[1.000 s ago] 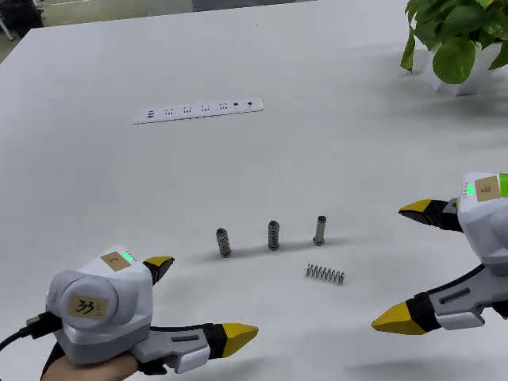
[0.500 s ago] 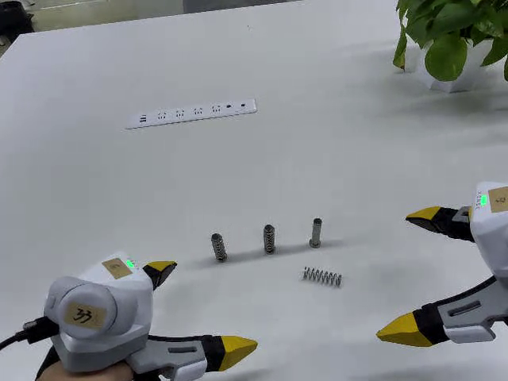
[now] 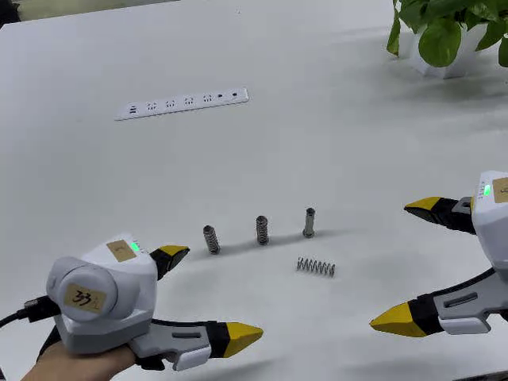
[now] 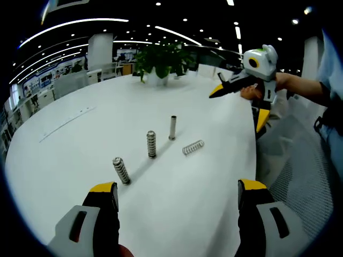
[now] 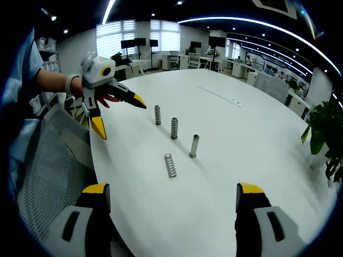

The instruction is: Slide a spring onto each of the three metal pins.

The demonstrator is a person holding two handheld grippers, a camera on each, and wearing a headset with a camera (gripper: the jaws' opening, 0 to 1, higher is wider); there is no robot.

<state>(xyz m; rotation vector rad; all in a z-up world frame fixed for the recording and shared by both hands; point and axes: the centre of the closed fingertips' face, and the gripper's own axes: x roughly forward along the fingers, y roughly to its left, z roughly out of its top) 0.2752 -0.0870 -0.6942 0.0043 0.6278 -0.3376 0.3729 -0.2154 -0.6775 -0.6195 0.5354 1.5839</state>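
reading everything off the bare pin (image 3: 309,223): upright, rightmost in the row of three, with the middle pin (image 3: 262,229) and the far-left pin (image 3: 210,239) lined up to its left, each already wearing a coil. just in front of the bare pin on the person's side, touching nothing: the loose spring (image 3: 316,267), flat on the table (image 3: 333,127), long axis roughly along the row and so crosswise to the upright pin. right of the bare pin and nearer the person: the right gripper (image 3: 390,266), jaws spread wide and empty, pointing in along the spring's length, so closing across the coil. left of the bare pin and nearer the person: the left gripper (image 3: 224,292), jaws likewise wide apart and empty, about as close to the spring. probably falls to the right gripper, being centred on the spring. likely needs a pinch across the coil, then a turn to vertical before lowering over the pin top.
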